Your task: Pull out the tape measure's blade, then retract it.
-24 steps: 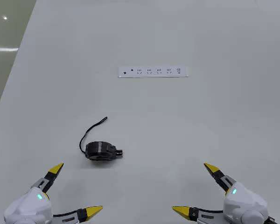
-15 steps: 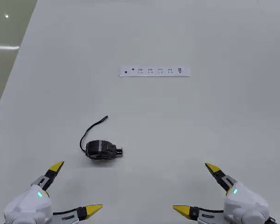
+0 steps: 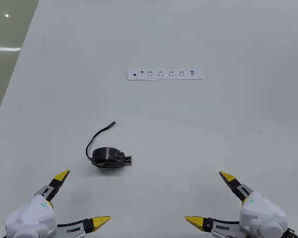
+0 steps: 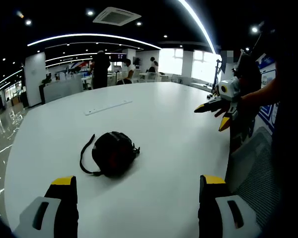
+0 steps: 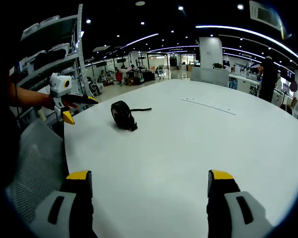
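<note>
A black tape measure [image 3: 109, 157], strap [image 3: 96, 137] curled, lies on the white workbench [image 3: 198, 129]. Left gripper [image 3: 83, 197] and right gripper [image 3: 208, 197] hover, jaws apart.

Left gripper [image 3: 83, 197], white body, black jaws, yellow tips: low left in head view, jaws spread wide, nothing between them. Right gripper [image 3: 208, 197], same build: low right, jaws equally wide, empty. Grippers well apart, level with each other, tips angled forward. Hand [image 4: 246, 101] wraps right gripper's rear, seen from left gripper view.
</note>
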Available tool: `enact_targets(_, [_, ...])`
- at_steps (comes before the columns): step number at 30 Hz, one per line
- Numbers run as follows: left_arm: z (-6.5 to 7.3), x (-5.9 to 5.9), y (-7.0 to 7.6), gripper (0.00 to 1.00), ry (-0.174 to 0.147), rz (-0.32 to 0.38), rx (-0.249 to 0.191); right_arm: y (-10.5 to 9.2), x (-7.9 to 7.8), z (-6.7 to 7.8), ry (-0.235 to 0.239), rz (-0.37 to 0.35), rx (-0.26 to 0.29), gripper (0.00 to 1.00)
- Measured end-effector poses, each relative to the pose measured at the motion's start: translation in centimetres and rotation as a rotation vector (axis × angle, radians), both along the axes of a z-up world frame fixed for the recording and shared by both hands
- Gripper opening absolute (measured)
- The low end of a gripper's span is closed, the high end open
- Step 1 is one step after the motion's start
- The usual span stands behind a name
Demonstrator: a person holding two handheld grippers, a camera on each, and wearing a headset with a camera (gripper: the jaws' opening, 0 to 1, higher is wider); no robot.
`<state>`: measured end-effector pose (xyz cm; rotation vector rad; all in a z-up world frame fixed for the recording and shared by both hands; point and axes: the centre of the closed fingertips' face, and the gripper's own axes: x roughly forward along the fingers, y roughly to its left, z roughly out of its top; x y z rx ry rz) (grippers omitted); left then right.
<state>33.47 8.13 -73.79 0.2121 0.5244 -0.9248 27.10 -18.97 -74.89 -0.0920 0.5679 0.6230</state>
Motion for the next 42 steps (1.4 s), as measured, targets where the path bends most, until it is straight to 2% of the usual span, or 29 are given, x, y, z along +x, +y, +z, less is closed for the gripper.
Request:
enact_targets(19, [0.3,0.7,0.0,0.96,0.002,-0.039,0.025,-0.1,0.1,-0.1,0.02,0.065,-0.022,0.98])
enact_targets(25, [0.3,1.5,0.1,0.91,-0.004,-0.08,0.059,0.1,0.5,0.0,0.02,0.117,-0.035,0.95])
enact_targets(33, [0.3,1.9,0.1,0.83,-0.003,-0.103,0.073,0.1,0.9,0.1,0.019,0.139,-0.039,0.9])
enact_targets(34, [0.3,2.8,-0.1,0.83,-0.01,-0.15,0.106,-0.1,1.8,0.4,0.011,0.174,-0.052,0.89])
enact_targets(42, [-0.2,3.7,-0.2,0.77,-0.008,-0.217,0.156,-0.1,3.0,0.6,0.005,0.232,-0.061,0.83])
